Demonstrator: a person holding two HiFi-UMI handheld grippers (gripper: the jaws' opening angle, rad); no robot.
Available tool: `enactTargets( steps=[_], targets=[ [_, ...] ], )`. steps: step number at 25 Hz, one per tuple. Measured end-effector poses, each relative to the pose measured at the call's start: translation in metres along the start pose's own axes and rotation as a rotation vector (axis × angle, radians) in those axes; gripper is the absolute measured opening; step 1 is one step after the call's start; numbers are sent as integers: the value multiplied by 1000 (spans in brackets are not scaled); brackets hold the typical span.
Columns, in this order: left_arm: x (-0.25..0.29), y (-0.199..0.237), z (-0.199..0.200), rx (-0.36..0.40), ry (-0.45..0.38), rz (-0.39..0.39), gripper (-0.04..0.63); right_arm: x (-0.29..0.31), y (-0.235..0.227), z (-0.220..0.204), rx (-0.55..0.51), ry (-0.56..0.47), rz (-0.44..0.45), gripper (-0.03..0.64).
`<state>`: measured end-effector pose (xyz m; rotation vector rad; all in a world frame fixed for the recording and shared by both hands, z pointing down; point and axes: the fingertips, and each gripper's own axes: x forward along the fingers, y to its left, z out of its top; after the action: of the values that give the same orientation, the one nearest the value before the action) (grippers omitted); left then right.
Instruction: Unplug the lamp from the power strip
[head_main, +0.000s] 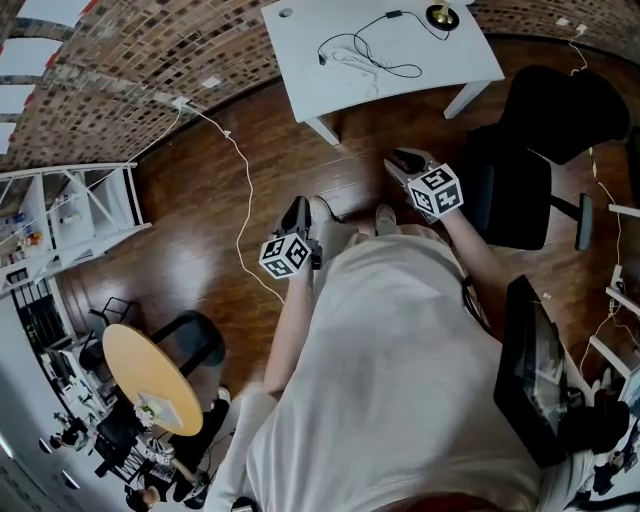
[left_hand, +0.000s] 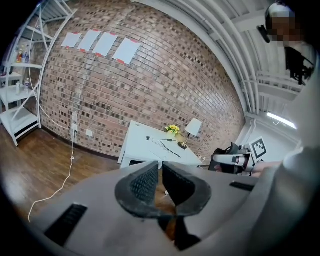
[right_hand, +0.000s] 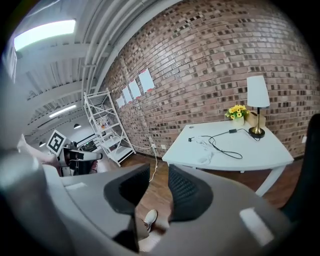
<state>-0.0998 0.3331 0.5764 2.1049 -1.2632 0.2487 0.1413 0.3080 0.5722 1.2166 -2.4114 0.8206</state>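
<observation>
From where I stand, the job has hardly started. The lamp (right_hand: 258, 102) is upright at the far corner of the white bench (right_hand: 265, 155), beside a small bunch of yellow flowers (right_hand: 237, 112). Its black cord (right_hand: 217, 148) runs in loose loops over the bench top toward what I take for the power strip (right_hand: 206, 157) — it is white on white and too small to be sure of. I cannot see whether the plug sits in it. I judge that it is still in, because nothing on the bench looks disturbed.

The person stands on the wooden floor (head_main: 200, 200), well apart from the bench, with both tools in the air in front of the body. The left tool (head_main: 300, 207) is released. Its pads are close, with only a slim gap, and only floor shows through it. The right tool (head_main: 404, 160) has its jaws wider apart and is also empty — between them I see only floor and a shoe (right_hand: 148, 217) below.

So everything is left to do: come to the bench, find the plug, steady the strip and pull the plug out.
</observation>
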Motion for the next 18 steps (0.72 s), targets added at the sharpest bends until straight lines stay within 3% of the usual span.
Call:
enactTargets(
  steps=[5, 9, 18],
  targets=[
    [5, 14, -8, -24, 18, -18, 3, 6, 3, -10, 5, 20, -15, 105],
    [12, 26, -12, -86, 47, -72, 3, 10, 3, -14, 21, 20, -38, 106],
    [3, 59, 0, -56, 91, -106, 3, 34, 18, -10, 80, -25, -91, 120]
  ],
)
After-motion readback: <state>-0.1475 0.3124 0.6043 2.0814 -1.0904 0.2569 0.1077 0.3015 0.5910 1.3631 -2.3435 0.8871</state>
